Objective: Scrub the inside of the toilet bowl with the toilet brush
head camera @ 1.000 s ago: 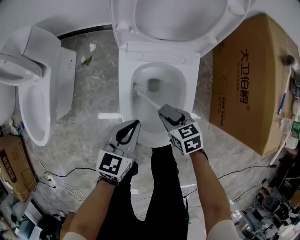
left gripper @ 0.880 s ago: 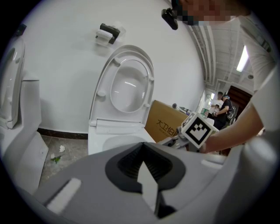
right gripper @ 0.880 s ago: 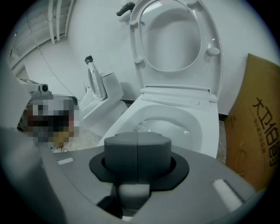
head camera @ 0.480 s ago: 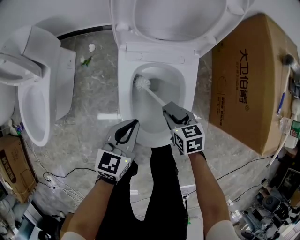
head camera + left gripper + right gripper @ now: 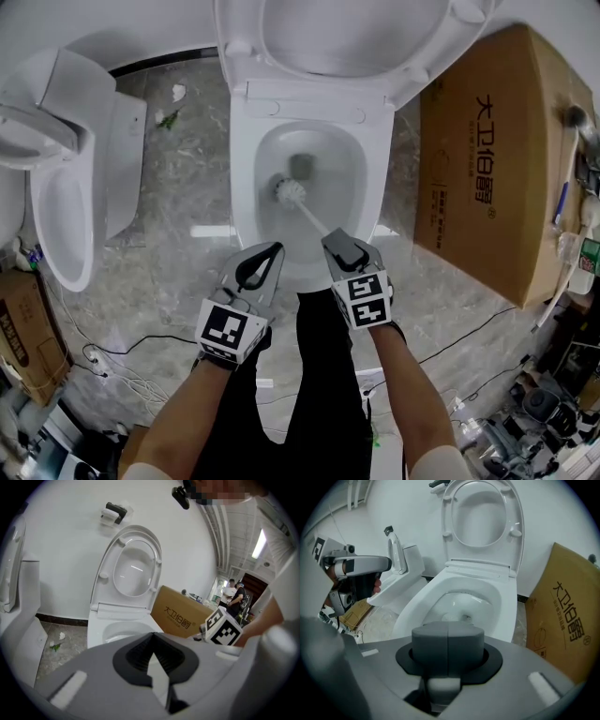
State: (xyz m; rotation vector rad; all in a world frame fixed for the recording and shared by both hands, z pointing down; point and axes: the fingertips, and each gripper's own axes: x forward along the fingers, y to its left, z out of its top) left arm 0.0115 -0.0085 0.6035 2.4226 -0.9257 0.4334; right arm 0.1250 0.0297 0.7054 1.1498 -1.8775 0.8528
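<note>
At frame left stands a second toilet (image 5: 66, 216). At lower centre, the left gripper (image 5: 273, 247) has its jaws closed tip to tip on nothing, near the toilet bowl (image 5: 246, 202) rim. The toilet brush (image 5: 289, 191) head sits inside the bowl, and the right gripper (image 5: 331, 237) is clamped on its handle. A cardboard box (image 5: 487, 159) stands at right.

Toilet (image 5: 242, 187) and carton (image 5: 487, 159) on floor (image 5: 187, 197)
</note>
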